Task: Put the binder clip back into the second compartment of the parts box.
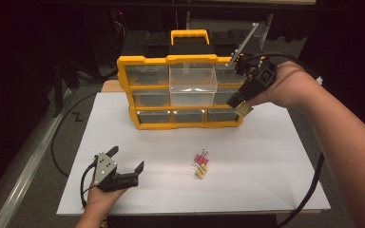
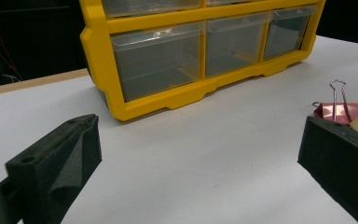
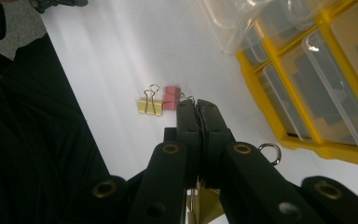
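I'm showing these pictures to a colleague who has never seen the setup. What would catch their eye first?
The yellow drawer organizer standing at the back of the white table, one clear drawer pulled out. Beside its right end, the right gripper hangs in the air, shut on a gold binder clip. Nearer the front lie gold and pink clips, with the left gripper resting open.

Gold binder clip (image 1: pixel 243 109) hangs at the yellow organizer (image 1: pixel 142 61).

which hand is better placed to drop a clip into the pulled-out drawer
Right: its hand-held gripper is shut on a gold binder clip beside the organizer's open drawer. The left hand-held gripper sits open and empty near the table's front.
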